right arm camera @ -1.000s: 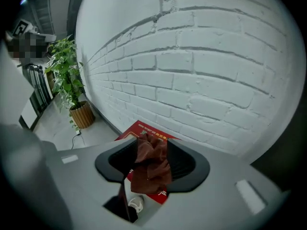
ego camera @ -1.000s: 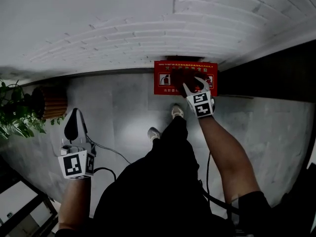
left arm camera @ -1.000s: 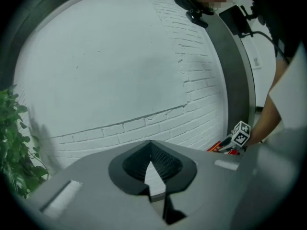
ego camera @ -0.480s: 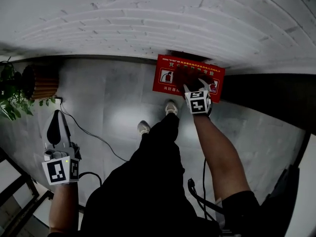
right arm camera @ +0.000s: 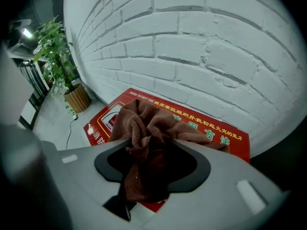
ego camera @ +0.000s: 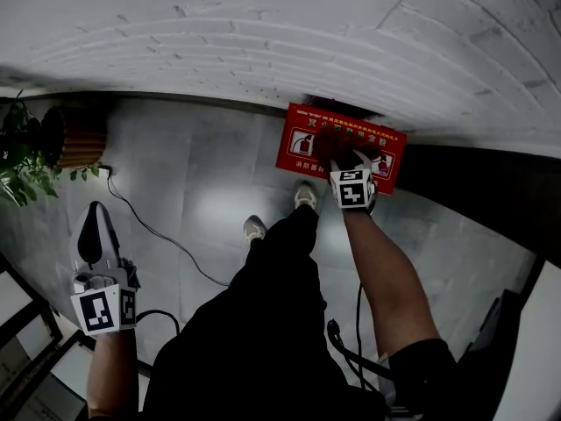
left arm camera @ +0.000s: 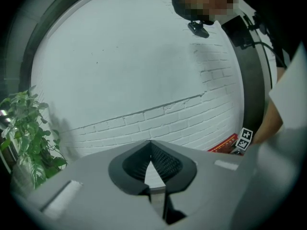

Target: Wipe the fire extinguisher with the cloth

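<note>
Two tongs are working here. The right gripper (ego camera: 351, 158) is clamping a bunched brown cloth (right arm camera: 144, 123); its jaws have just been closing a little on the wad, which is filling the gap between them. The left gripper (left arm camera: 150, 145) is hanging empty at 8 o'clock in the head view, jaws pressed together and aiming at the wall.

The cloth is trailing out of the right jaws toward 12 o'clock in the right gripper view, its long axis following the line of the jaws. Its free end is spreading over the red fire extinguisher box (ego camera: 302, 143). Whether it is pressing on that face I cannot tell. The box is lying lengthwise along the foot of the white brick wall (ego camera: 263, 33), from 9 toward 3 o'clock, its printed face turned to the person.

A dark panel (ego camera: 473, 182) is adjoining the box at 3 o'clock. The person's shoes (ego camera: 305, 196) are standing just beside it at 6. A cable (ego camera: 149, 226) is snaking over the floor toward a potted plant (ego camera: 17, 156) at 9.

The box is sitting just ahead of the right gripper, and well apart from the left one, at its 2 o'clock.
</note>
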`<state>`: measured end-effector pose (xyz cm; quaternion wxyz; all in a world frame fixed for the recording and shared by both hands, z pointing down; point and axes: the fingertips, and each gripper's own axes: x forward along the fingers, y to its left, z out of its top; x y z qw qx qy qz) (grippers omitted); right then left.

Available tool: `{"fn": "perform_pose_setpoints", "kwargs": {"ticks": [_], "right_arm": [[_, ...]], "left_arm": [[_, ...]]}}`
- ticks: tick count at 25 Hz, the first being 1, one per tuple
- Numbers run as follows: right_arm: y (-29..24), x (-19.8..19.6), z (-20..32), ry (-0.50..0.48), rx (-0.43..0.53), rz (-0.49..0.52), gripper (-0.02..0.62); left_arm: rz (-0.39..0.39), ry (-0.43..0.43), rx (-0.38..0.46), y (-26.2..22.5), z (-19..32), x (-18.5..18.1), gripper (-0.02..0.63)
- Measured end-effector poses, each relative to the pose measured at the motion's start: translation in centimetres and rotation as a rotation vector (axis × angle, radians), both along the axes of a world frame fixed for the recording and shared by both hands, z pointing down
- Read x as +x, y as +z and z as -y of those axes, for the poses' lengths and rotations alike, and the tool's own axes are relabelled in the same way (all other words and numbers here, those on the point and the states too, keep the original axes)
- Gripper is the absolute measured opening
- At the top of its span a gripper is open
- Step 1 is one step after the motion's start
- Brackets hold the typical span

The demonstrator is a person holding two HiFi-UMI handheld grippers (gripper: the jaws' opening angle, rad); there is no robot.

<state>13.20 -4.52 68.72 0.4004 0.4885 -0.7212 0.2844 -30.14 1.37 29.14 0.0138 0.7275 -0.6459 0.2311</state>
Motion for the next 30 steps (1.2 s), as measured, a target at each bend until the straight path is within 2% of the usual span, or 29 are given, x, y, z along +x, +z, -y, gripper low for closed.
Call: {"fn": "perform_pose_setpoints", "kwargs": {"ticks": [2, 5, 8, 12, 19, 24, 30], "right_arm": [[0.0, -0.4, -0.1, -0.011, -0.005, 0.007, 0.162], [-0.1, -0.4, -0.2, 0.0, -0.013, 0.025, 0.133], [-1.1, -1.0, 0.7, -0.049, 0.021, 0.022, 0.103], [-2.2, -3.3, 3.0, -0.11, 0.067, 0.048, 0.095], [-2.5, -10.4, 6.4, -0.234, 0.095, 0.078, 0.092], [-2.1, -11.6, 8.7, -0.259, 0.094, 0.054, 0.091], [-0.4, -11.9, 8.8, -0.25, 0.048, 0.064, 0.087]], "left_arm": [[0.0, 0.006, 0.0, 0.1, 0.1, 0.3, 0.0], [-0.012, 0.006, 0.009, 0.1, 0.3, 0.6, 0.0], [-0.026, -0.016, 0.019, -0.2, 0.1, 0.4, 0.0], [-0.013, -0.037, 0.009, -0.1, -0.8, -0.5, 0.0], [0.015, -0.101, 0.01, -0.8, -2.5, -2.8, 0.0], [-0.009, -0.193, 0.01, -0.7, -3.8, -5.0, 0.0], [0.015, -0.21, 0.032, -2.1, -3.7, -5.9, 0.0]]}}
